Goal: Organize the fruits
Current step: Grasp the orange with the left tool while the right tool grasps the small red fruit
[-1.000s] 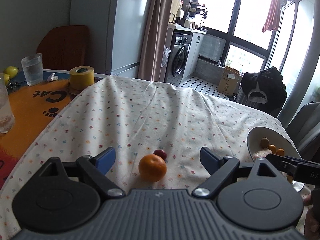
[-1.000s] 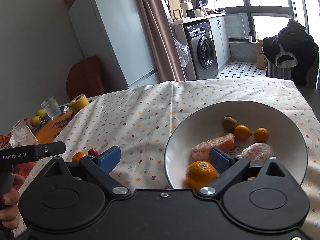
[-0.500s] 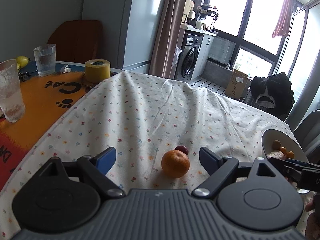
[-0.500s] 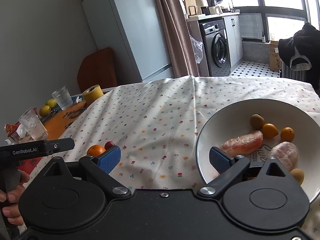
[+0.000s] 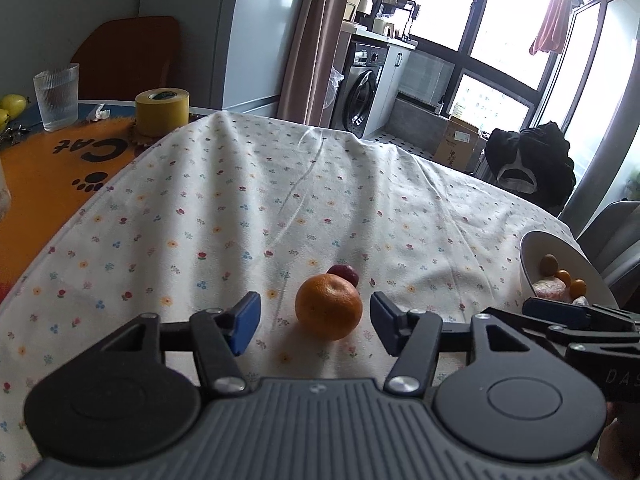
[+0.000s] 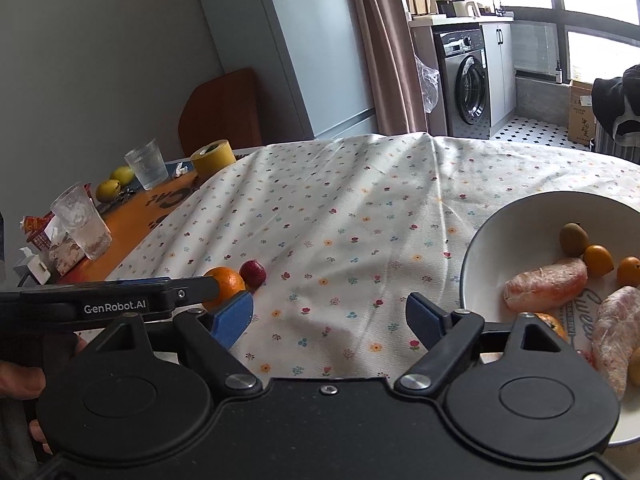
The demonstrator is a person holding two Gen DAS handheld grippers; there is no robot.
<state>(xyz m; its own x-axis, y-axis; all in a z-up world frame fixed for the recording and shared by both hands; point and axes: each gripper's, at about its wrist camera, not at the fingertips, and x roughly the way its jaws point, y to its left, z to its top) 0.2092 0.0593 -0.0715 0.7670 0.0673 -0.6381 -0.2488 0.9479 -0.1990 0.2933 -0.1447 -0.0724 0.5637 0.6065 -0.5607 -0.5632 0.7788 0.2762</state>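
Now, left tool (image 5: 314, 322) held wide around orange (image 5: 329, 306) on bench (image 5: 240, 208), red fruit (image 5: 343, 273) just behind, right tool (image 6: 330, 320) spread empty beside bowl (image 6: 520, 216)

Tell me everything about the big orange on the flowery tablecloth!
The orange is round and bright, with a dimpled, slightly shiny peel and a small dent on top. It looks whole and unpeeled. It sits on the flowery tablecloth, outside the white bowl. A small dark red fruit lies just behind it, very close, maybe touching. The left tongs are open with the orange between their blue pads, which do not touch it yet.
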